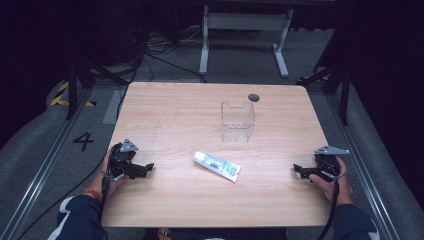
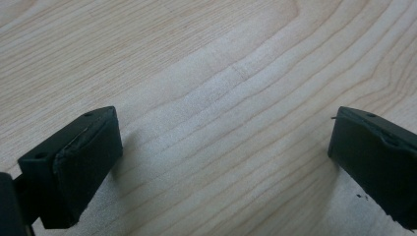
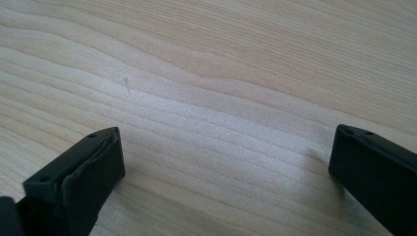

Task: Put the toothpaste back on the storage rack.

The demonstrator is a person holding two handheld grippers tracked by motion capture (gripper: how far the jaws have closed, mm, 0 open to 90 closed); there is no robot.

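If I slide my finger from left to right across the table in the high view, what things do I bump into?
Left claw → toothpaste tube → clear plastic box, standing farther back → right claw.

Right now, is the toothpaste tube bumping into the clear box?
Apart. The high view shows bare table between the toothpaste tube and the clear box, which stands farther back.
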